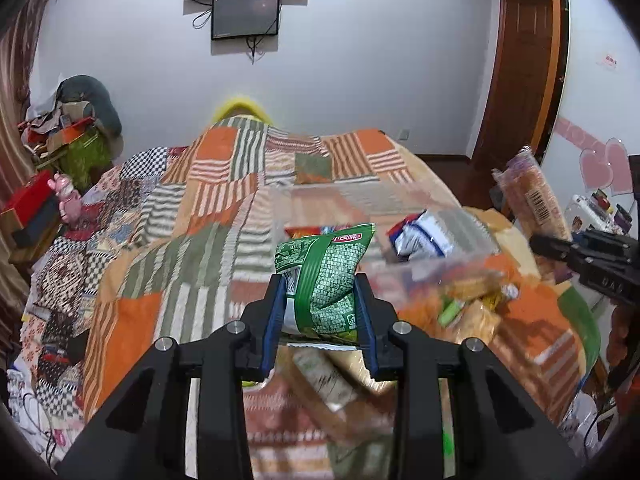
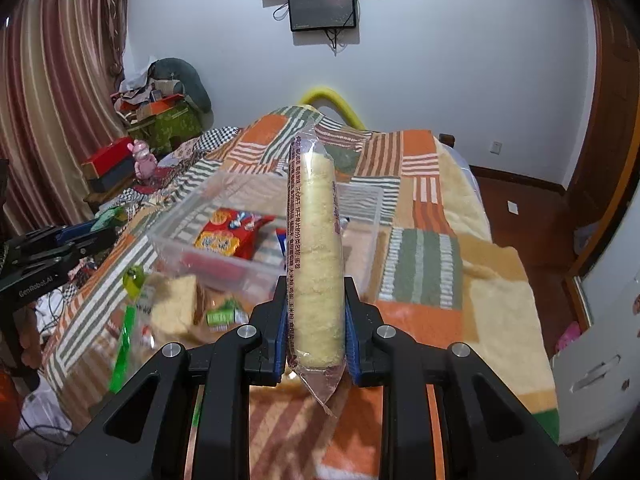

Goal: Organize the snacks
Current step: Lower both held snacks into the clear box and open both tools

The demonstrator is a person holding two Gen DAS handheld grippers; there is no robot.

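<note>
My left gripper point(image 1: 320, 280) is shut on a green snack bag point(image 1: 332, 264), held up above the bed. My right gripper point(image 2: 316, 282) is shut on a long clear pack of pale yellow crackers point(image 2: 316, 220), standing upright between its blue pads. A clear plastic bin point(image 2: 180, 216) sits on the blanket beyond it, with a red snack bag point(image 2: 228, 236) inside. Loose snack packs point(image 2: 176, 308) lie in front of the bin. From the left wrist view the right gripper point(image 1: 540, 244) and its cracker pack point(image 1: 532, 196) show at the right edge. The left gripper point(image 2: 100, 236) shows at the left of the right wrist view.
A patchwork blanket point(image 1: 200, 240) covers the bed. Boxes and a pink toy point(image 2: 142, 160) crowd the left side by the curtain point(image 2: 48, 100). A wooden door point(image 1: 520, 60) stands at the right, two screens point(image 2: 320, 0) hang on the far wall, and white furniture point(image 2: 592, 360) stands at the right.
</note>
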